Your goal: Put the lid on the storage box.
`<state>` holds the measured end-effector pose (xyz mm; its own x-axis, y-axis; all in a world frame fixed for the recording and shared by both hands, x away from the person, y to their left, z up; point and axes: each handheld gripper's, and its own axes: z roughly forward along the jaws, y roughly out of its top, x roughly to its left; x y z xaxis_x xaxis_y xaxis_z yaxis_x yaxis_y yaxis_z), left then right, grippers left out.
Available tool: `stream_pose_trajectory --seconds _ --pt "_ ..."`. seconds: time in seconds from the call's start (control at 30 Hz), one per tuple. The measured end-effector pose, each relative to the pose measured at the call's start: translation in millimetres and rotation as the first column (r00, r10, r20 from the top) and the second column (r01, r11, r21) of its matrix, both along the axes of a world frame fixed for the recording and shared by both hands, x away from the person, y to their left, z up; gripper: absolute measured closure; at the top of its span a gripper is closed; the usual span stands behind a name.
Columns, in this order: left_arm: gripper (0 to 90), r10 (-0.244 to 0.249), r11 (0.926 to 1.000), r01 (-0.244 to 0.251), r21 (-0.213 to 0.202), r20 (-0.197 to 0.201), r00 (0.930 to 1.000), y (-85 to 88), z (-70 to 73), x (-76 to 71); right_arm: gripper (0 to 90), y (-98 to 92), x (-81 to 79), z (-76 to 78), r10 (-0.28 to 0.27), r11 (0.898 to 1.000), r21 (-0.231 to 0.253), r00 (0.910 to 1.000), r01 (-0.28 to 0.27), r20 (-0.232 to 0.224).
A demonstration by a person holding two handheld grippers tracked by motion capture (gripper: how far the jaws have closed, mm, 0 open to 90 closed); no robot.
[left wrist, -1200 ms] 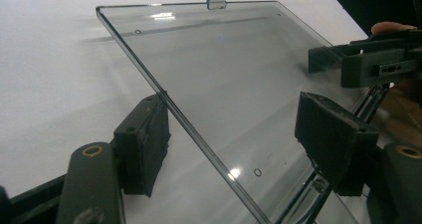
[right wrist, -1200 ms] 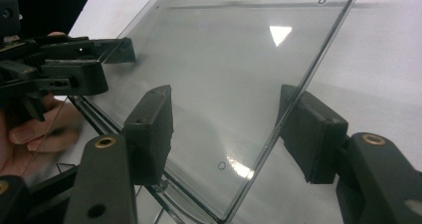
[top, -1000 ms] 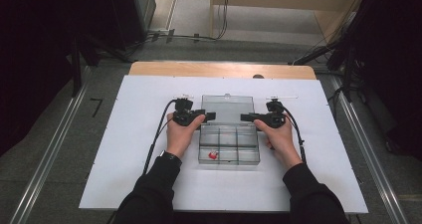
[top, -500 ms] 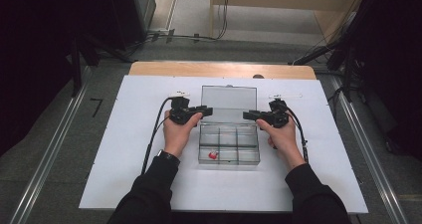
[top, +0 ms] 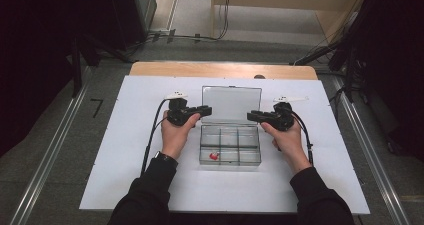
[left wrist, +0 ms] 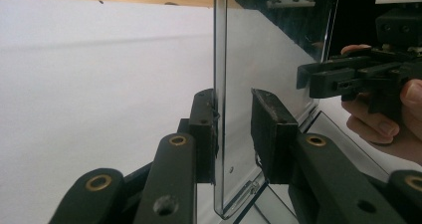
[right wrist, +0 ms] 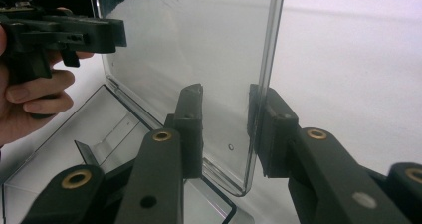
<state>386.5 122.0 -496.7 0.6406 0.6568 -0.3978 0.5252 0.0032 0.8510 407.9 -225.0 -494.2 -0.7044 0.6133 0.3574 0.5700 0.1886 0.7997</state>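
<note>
High view: a clear compartment box sits mid-table on the white sheet, its lid raised upright at the far side; a small red item lies in the near-left compartment. The left gripper stands at the lid's left edge and the right gripper at its right edge, each held in a hand. Left gripper view: the lid runs edge-on between the two black pads; the left-hand pad is touching it, the other pad stands clearly apart, so the jaws are not yet clamped, though they have just been closing with the lid between them. The right gripper shows across the box. Right gripper view: the lid's edge sits close against the right-hand pad, the other pad is off the panel; again a partly narrowed, unclamped pair with the lid between, likewise just been closing. The left gripper shows beyond. Risk, as judged: with one pad bearing on each side, further closing could push the lid sideways, flex the thin plastic or strain the hinge; uneven closure of the two grippers could twist the lid or skid the light box across the sheet and jostle the red item.
</note>
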Motion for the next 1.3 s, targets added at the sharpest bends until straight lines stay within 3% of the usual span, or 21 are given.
stream_pose_trajectory --seconds 0.13,0.23,0.33,0.6,0.83,1.07,1.3 --pt "66.7 0.020 0.9994 -0.021 0.028 0.026 0.9995 -2.8 6.4 0.7 66.9 -0.1 -1.2 0.4 0.007 1.000 -0.007 0.9998 -0.007 0.018" --pt "64.0 0.024 0.9997 -0.025 0.006 0.039 0.9990 -2.8 14.8 2.9 67.2 -0.6 -2.3 0.2 0.014 1.000 -0.008 0.9993 -0.013 0.035" --pt "61.8 0.024 0.9996 -0.025 0.012 0.054 0.9982 -4.4 20.0 4.0 67.4 -1.1 -2.8 0.3 0.020 1.000 -0.010 0.9990 -0.019 0.040" --pt "66.8 0.019 0.9998 -0.019 0.005 0.066 0.9976 -3.3 19.9 0.1 67.3 -1.7 -4.4 1.7 0.033 0.999 -0.021 0.9978 -0.032 0.058" --pt "67.4 -0.006 1.0000 0.005 0.006 0.097 0.9952 -2.3 20.7 -5.8 64.2 0.5 -7.8 5.0 0.039 0.997 -0.070 0.9943 -0.033 0.099" --pt "66.7 -0.020 0.9998 0.020 -0.005 0.116 0.9930 -0.8 20.4 -12.1 56.7 -0.5 -11.6 17.3 0.015 0.999 -0.048 0.9921 -0.009 0.124" --pt "65.8 -0.030 0.9994 0.031 -0.013 0.128 0.9914 -0.4 20.2 -17.2 54.6 -1.2 -18.4 35.4 0.019 0.999 -0.034 0.9840 -0.013 0.177"
